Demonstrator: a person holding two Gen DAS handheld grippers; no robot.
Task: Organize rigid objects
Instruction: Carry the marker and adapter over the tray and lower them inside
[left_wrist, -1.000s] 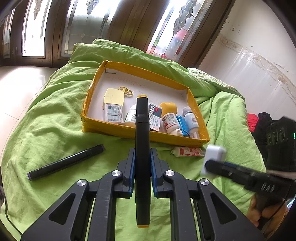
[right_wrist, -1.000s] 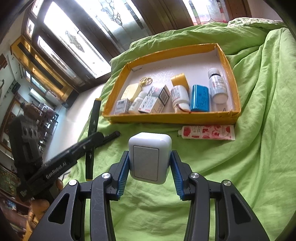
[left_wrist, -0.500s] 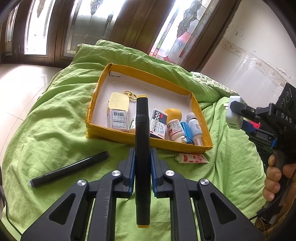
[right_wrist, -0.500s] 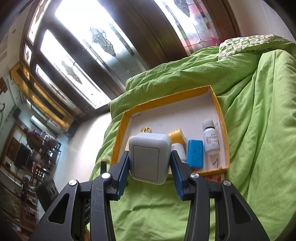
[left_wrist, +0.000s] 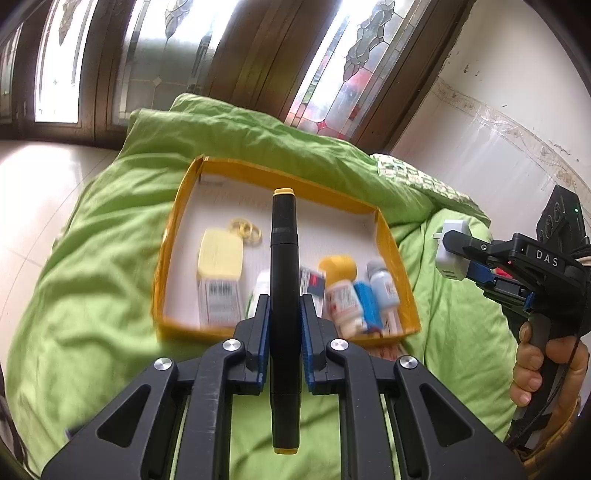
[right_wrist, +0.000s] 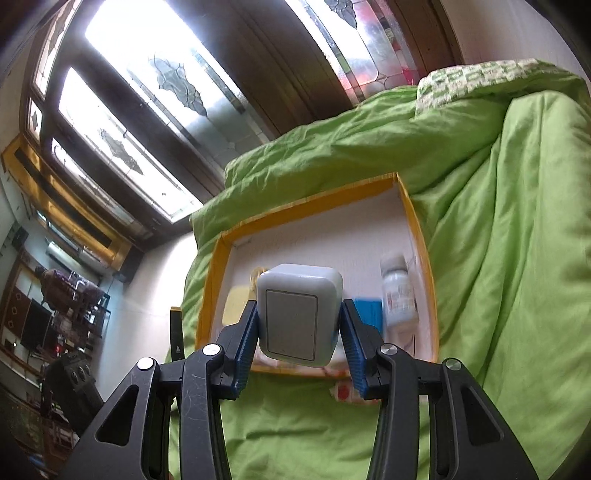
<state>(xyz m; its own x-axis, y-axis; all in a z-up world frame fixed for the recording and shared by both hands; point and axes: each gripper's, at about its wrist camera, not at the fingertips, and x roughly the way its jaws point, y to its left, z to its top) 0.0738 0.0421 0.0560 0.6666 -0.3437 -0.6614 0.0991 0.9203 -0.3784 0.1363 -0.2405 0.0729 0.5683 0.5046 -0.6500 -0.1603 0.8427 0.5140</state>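
My left gripper (left_wrist: 283, 301) is shut on a black marker (left_wrist: 284, 236) with yellow ends, held lengthwise above the near edge of the yellow cardboard box (left_wrist: 176, 221). The box holds a pale yellow pad (left_wrist: 221, 253), gold rings (left_wrist: 245, 229), a barcoded carton, small bottles (left_wrist: 343, 299) and a blue packet (left_wrist: 367, 302). My right gripper (right_wrist: 297, 321) is shut on a white plug adapter (right_wrist: 295, 314), in the air before the box (right_wrist: 419, 229). In the left wrist view the adapter (left_wrist: 448, 258) hangs right of the box.
The box lies on a rumpled green quilt (left_wrist: 92, 266). A red-patterned tube (right_wrist: 343, 391) lies on the quilt against the box's near wall. A patterned pillow (right_wrist: 480, 81) sits at the back, with tall windows behind. A hand (left_wrist: 543, 362) grips the right handle.
Both grippers have risen and come closer to the box with their loads. The adapter went from low beside the tube to the air right of the box. The loose black marker has left view.
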